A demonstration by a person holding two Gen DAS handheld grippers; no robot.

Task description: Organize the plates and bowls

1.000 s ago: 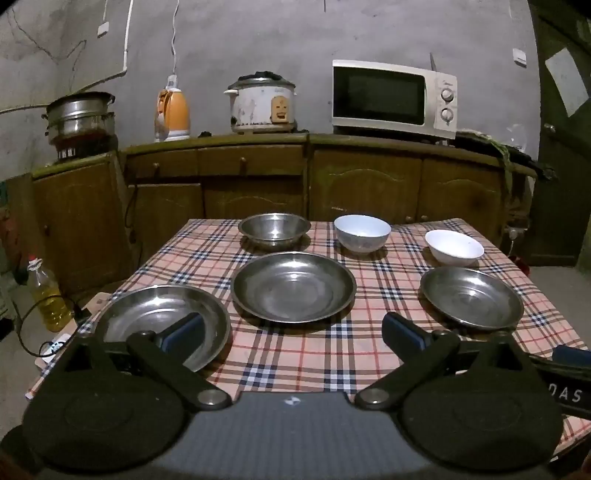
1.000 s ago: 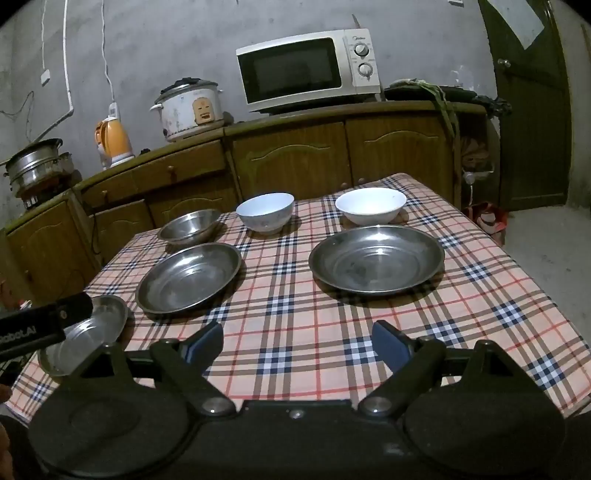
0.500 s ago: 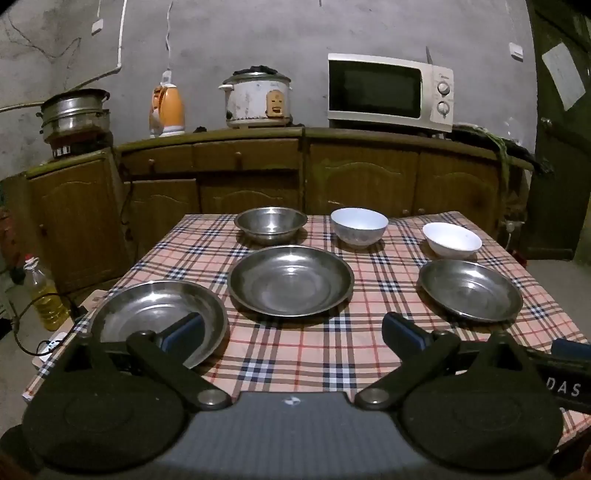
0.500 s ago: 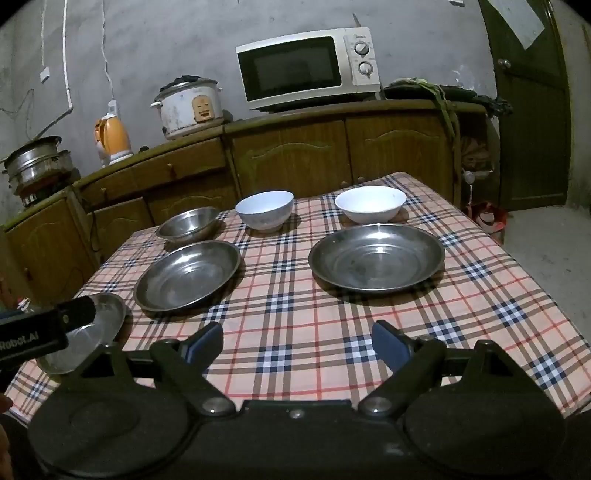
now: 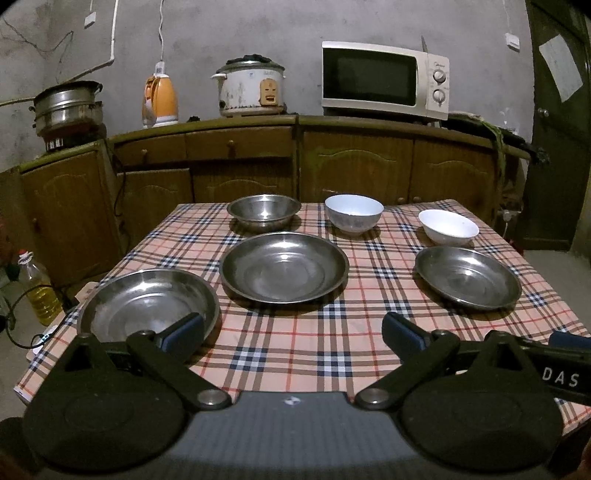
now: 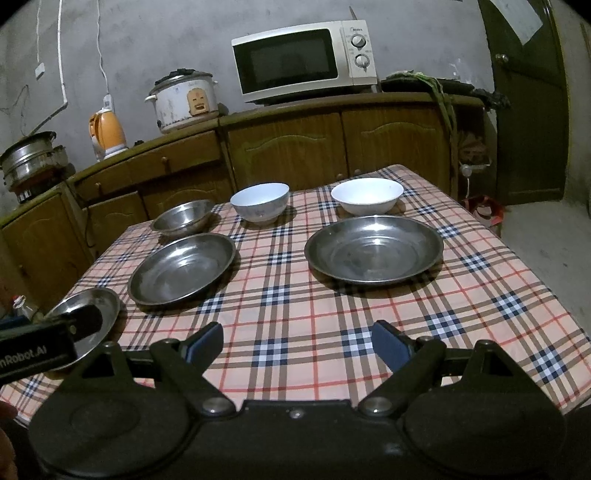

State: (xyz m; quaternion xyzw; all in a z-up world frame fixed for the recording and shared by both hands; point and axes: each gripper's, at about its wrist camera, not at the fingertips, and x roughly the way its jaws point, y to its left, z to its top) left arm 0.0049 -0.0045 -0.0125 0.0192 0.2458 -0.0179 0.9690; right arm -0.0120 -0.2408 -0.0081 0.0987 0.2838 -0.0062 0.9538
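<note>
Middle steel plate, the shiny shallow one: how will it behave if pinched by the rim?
The shiny shallow steel plate looks thin, so probably light and stiff. Its polished, sloped rim may slip between the fingers. Pushed, it would likely slide on the checked tablecloth rather than tip.

A grey plaster wall (image 5: 229, 33) is filling the upper frame; wooden cabinets (image 5: 354, 166) are running below it, carrying a microwave (image 5: 384, 81), and a dark door (image 6: 528, 103), dimly lit, is standing at right.
</note>
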